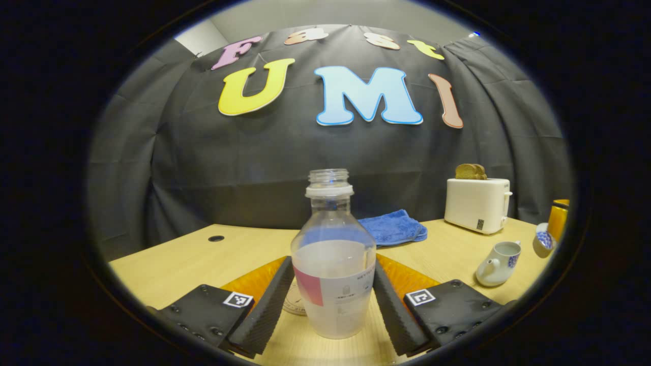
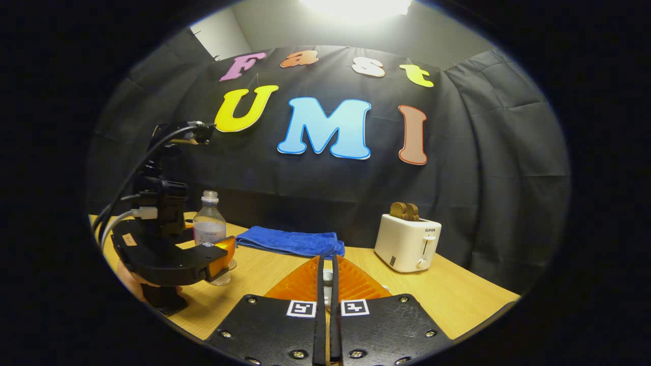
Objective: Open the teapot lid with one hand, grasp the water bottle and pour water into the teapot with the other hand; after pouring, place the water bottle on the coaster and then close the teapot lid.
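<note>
Fingers (image 1: 264, 305) of the left gripper (image 1: 333, 264) stood on both sides of the water bottle (image 1: 330, 223) and reached its walls, but I could not tell if they pressed it or only touched. In the left gripper view the bottle was upright on the table (image 1: 203, 259), uncapped and about half full. A round coaster (image 1: 296, 303) showed at its base, so the bottle was probably on it or just beside it. To the right, well apart, the teapot (image 1: 498, 262) stood with its mouth open, ready for water. At the far right edge was a small blue-and-white piece, too near the edge to identify.

In the right gripper view, the right gripper (image 2: 328, 262) had its fingers almost together, with a small white thing clamped in the narrow gap. I judged it to be the teapot lid (image 2: 328, 277), held away from the pot so that pouring stays free. This view also showed the left gripper from outside, low beside the bottle.
</note>
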Motion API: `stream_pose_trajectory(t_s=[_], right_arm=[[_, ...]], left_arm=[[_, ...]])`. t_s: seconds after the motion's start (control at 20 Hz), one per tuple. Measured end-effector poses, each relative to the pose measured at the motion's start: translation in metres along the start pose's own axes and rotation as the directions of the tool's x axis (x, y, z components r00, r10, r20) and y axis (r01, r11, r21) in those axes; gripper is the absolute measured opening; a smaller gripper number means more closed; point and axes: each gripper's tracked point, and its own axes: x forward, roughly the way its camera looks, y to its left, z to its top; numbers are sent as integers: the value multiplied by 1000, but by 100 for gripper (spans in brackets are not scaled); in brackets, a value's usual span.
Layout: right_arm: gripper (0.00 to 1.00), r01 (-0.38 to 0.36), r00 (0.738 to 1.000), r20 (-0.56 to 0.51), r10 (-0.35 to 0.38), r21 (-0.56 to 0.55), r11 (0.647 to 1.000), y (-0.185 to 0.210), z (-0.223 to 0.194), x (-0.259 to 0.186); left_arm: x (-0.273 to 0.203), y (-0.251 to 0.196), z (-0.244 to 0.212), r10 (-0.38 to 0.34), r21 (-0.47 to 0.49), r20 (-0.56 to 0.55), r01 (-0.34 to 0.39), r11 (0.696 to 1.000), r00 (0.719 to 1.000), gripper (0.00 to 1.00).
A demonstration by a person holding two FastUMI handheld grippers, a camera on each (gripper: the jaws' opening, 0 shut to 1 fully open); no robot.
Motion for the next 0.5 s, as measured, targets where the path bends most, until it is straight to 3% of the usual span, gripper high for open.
stream_pose_trajectory(t_s=[0.2,0.5], right_arm=[[4,-27,999,-18,28,37,999,7,-2,-39],[4,-3,998,-69,9,88,996,-6,-18,-82]], left_arm=[[1,0,-1,-3,10,-2,3,1000,1000,87],[-6,-2,1,-5,30,-18,6,1000,1000,87]])
